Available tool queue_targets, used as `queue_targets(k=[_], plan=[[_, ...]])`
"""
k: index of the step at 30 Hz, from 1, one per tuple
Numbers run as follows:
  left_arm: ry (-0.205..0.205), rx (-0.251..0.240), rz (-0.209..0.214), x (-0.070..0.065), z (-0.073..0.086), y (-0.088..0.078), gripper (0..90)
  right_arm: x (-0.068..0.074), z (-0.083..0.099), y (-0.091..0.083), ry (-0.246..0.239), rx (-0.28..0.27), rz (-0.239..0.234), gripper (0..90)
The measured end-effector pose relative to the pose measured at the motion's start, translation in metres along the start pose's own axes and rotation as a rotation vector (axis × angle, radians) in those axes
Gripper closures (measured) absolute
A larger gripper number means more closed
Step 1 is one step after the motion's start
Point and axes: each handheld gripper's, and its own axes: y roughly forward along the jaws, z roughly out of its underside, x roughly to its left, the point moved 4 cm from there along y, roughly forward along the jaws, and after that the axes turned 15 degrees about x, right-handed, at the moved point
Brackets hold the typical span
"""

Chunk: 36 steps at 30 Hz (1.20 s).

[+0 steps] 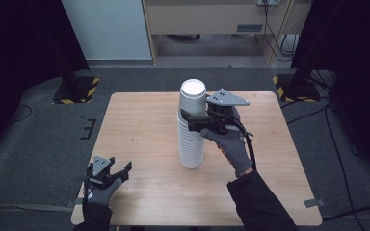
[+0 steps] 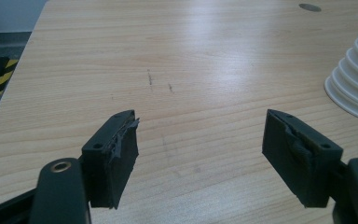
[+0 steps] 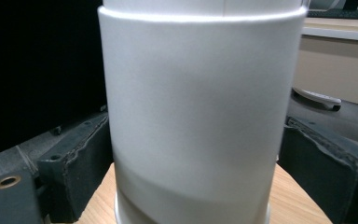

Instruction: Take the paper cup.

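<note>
- Standing upside down near the middle of the tabletop (image 1: 144, 120), a tall stack of white paper cups (image 1: 191, 144) rises with its wide rims at the bottom.
- The top cup (image 1: 193, 98) sits on the stack's upper end, its flat base facing up.
- The right gripper (image 1: 192, 120) reaches in from 3 o'clock of the stack, held by a gloved right hand (image 1: 233, 149).
- In the right gripper view, its 2 black jaws flank the top cup (image 3: 200, 116) on either side; the left one looks pressed to the wall, but whether the right one touches cannot be told.
- The left gripper (image 1: 107, 172) rests low at about 8 o'clock of the stack, well apart from it, near the tabletop's near-left corner.
- In the left gripper view its jaws stand wide apart with bare tabletop (image 2: 177, 70) between them; the ribbed rims of the stack (image 2: 356, 79) show at 2 o'clock.
</note>
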Motion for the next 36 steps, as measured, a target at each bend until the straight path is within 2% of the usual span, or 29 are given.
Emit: queue_targets(k=[16, 26, 36], plan=[[0.001, 0.000, 0.001, 0.000, 0.000, 0.000, 25.4, 0.003, -0.002, 0.021, 0.013, -0.001, 0.029, 11.8], [-0.001, 0.000, 0.003, 0.000, 0.000, 0.000, 25.5, 0.004, -0.003, 0.020, 0.012, -0.016, 0.035, 13.5], [-0.003, 0.003, 0.005, 0.000, 0.000, 0.000, 25.7, 0.003, -0.014, 0.011, 0.021, -0.048, 0.019, 13.7]])
